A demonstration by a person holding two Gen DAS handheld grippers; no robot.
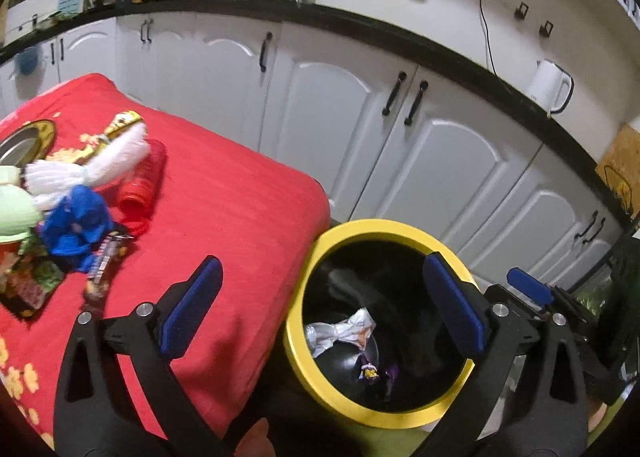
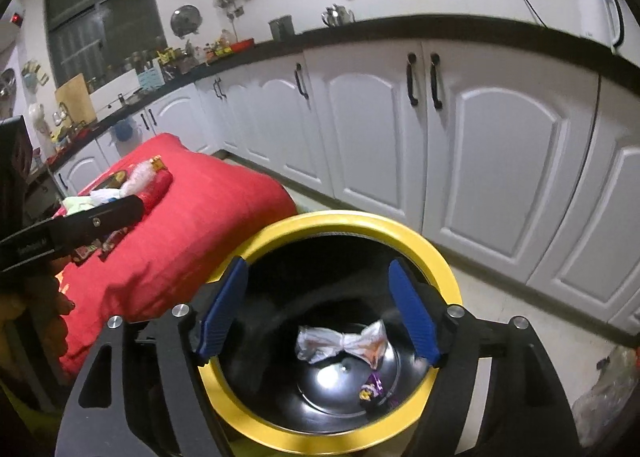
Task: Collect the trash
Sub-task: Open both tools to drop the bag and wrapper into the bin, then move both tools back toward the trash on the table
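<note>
A yellow-rimmed black bin (image 1: 400,227) (image 2: 352,219) stands beside the red-clothed table (image 1: 224,217) (image 2: 192,225). Inside lie a crumpled silver-white wrapper (image 1: 340,333) (image 2: 340,343) and a small purple wrapper (image 1: 370,371) (image 2: 372,389). My left gripper (image 1: 324,311) is open and empty, straddling the table edge and the bin's rim. My right gripper (image 2: 318,313) is open and empty, right above the bin's mouth; it also shows in the left wrist view (image 1: 528,285). On the table lie a candy wrapper (image 1: 102,269), a blue crumpled piece (image 1: 76,223), white tissue (image 1: 100,165) and a red bottle (image 1: 146,177).
White kitchen cabinets (image 1: 332,97) (image 2: 500,145) under a black counter run behind. A white kettle (image 1: 550,87) sits on the counter. A metal plate (image 1: 20,145) and a dark printed packet (image 1: 28,289) lie at the table's left. A plastic bag (image 2: 608,397) lies on the floor at right.
</note>
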